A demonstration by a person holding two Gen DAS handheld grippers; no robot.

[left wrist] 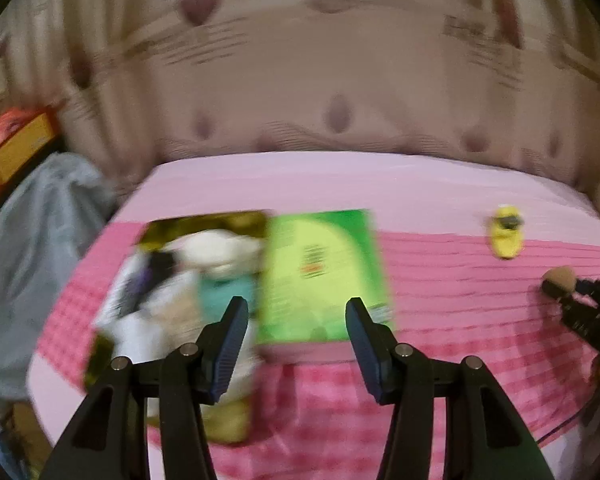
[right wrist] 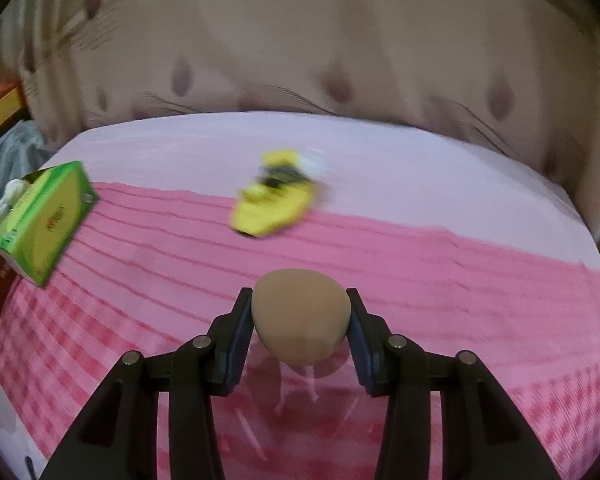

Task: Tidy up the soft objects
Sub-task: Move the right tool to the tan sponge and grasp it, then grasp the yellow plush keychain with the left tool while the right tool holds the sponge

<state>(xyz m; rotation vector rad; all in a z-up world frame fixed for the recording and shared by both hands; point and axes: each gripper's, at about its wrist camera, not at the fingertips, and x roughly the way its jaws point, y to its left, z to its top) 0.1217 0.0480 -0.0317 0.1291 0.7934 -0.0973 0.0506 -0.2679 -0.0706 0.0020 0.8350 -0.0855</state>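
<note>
My right gripper [right wrist: 299, 294] is shut on a tan egg-shaped sponge [right wrist: 300, 324], both pads pressed against its sides above the pink bedspread [right wrist: 460, 280]. The left wrist view shows that same gripper [left wrist: 556, 286] and sponge [left wrist: 560, 276] at the far right. A blurred yellow soft toy [right wrist: 276, 200] lies further back on the bed, also visible as a small yellow toy [left wrist: 506, 236]. My left gripper [left wrist: 297, 304] is open and holds nothing. It hovers in front of a green box [left wrist: 324, 276], beside an open box of white and teal soft things [left wrist: 188, 280].
The green box [right wrist: 44, 220] lies at the bed's left side. A patterned beige curtain [left wrist: 340, 80] hangs behind the bed. A grey bag [left wrist: 32, 240] and an orange-yellow carton [left wrist: 16, 148] sit off the left edge. Something clear [right wrist: 312, 384] shows under the sponge.
</note>
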